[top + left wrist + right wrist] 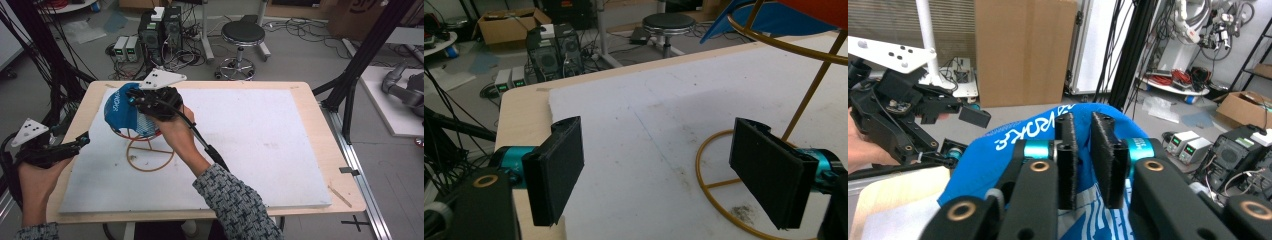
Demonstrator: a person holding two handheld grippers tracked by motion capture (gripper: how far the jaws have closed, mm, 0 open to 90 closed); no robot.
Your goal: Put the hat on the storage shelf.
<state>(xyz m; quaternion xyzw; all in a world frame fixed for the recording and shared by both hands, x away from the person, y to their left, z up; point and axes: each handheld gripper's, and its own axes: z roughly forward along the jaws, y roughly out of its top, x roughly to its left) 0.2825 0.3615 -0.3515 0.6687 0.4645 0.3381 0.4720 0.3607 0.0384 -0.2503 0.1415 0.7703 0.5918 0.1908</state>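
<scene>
Chiefly at risk: the blue fabric cap with white lettering (pixel 119 107), draped over the top of the thin gold wire stand with a ring foot (pixel 150 161).
Where the cap is: on the stand, towards the left rear of the white foam board (pixel 260 130) that covers the pale wooden table (pixel 320 131). My right gripper (pixel 134 99) sits right on its crown.
Risk one: the stand looks light and narrow at the foot. If I pull my right hand away sideways or drag cloth with it, I judge the whole stand could tip or skate across the board.
Risk two: a fold of cloth could snag on my right pads (pixel 1108 150) as I lift off. That would pull the cap askew or clean off the wire.
Risk three: nothing steadies the base. My left gripper (pixel 85 138) hangs near the left edge of the table, apart from the stand, so any tug goes unchecked.
Right jaws: narrow, with a slim gap between the pads. From the right gripper view, the blue cloth lies beneath and behind them. I see none pinched in the gap, so I read the cap as resting on the stand by itself.
Left jaws: spread wide and holding nothing. In the left gripper view the stand's ring foot (pixel 704 167) lies just beyond one jaw, untouched.
Safest exit, as I judge it: lift the right hand straight up, jaws parted.
</scene>
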